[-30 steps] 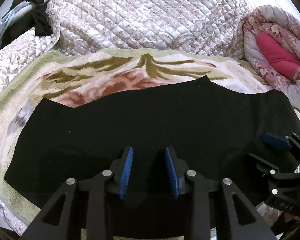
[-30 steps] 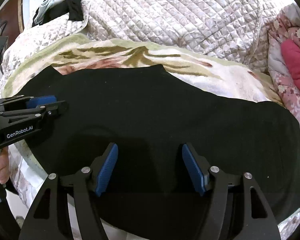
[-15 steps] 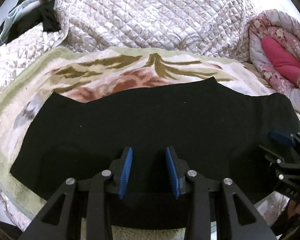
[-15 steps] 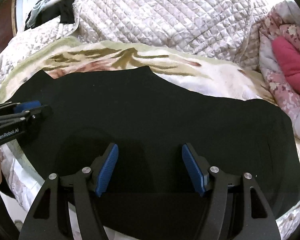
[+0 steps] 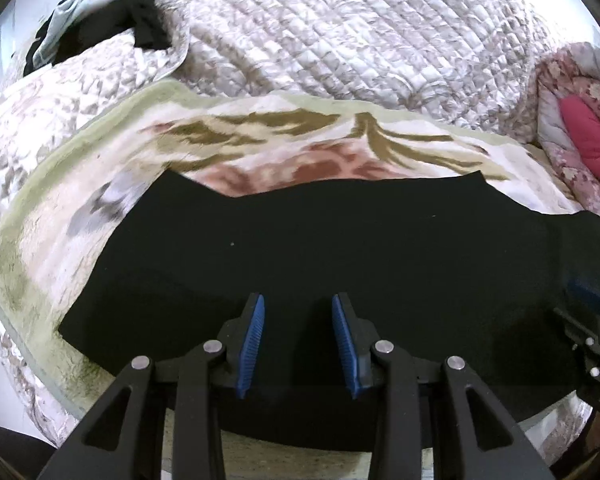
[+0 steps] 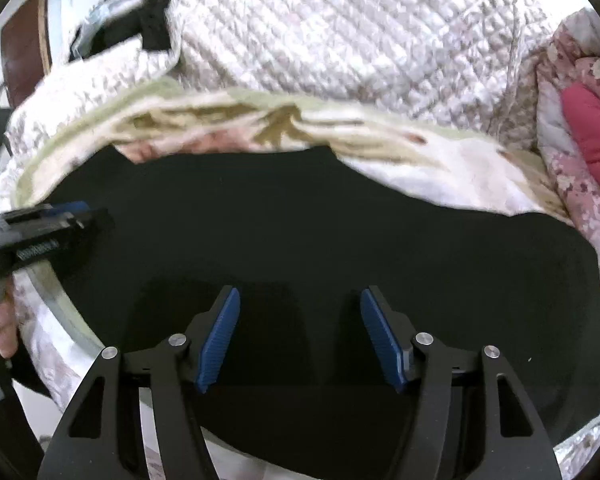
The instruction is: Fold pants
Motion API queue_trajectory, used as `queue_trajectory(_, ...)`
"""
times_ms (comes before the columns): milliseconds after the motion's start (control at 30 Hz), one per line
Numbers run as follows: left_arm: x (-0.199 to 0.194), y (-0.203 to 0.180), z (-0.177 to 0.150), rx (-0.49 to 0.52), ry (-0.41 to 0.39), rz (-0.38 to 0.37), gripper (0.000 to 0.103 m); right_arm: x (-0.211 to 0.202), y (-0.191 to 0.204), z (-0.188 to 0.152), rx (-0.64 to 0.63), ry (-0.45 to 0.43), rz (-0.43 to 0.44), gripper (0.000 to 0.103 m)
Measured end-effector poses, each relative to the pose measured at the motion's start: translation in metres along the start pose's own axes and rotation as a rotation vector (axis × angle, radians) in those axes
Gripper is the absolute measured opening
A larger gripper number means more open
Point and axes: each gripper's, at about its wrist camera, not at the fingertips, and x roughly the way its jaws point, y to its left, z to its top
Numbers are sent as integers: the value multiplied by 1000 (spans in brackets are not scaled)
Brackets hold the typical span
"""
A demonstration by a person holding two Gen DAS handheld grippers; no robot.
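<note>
the black pants [image 5: 340,256] lie spread flat across a fleece blanket [image 5: 260,152] with an olive and pink leaf pattern, on a bed. the left tool [image 5: 298,340] sits low over the near edge of the pants with its blue pads a modest gap apart and nothing between them. the right tool [image 6: 300,336] hangs over the pants too, toward their other end, its pads spread wider and likewise empty. in the left view the right tool shows only partly at the right edge. behind the blanket a quilted cover [image 5: 340,40] is bunched up, a pink floral comforter [image 5: 572,120] is rolled at the right, and a heap of dark clothes [image 5: 100,28] sits at the far left.
</note>
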Motion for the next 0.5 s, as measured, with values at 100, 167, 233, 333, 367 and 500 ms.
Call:
queue_trajectory(100, 0, 2, 0, -4, -4, 7, 38, -2, -8, 1, 35, -14, -17, 63)
queue_trajectory(167, -1, 5, 1, -15, -4, 8, 38, -4, -15, 0, 66, -18, -25, 63)
queue_trajectory(233, -2, 10, 1, -29, -7, 17, 38, -4, -18, -1, 85, -13, -23, 63)
queue_trajectory(333, -1, 22, -1, -64, 3, 36, 38, -3, -16, -2, 63, -5, -37, 63)
queue_trajectory(367, 0, 27, -2, -75, 11, 38, 38, -3, -15, -2, 58, -5, -41, 63)
queue_trajectory(500, 2, 38, -1, -98, 10, 44, 39, -3, -16, -2, 74, -4, -29, 63)
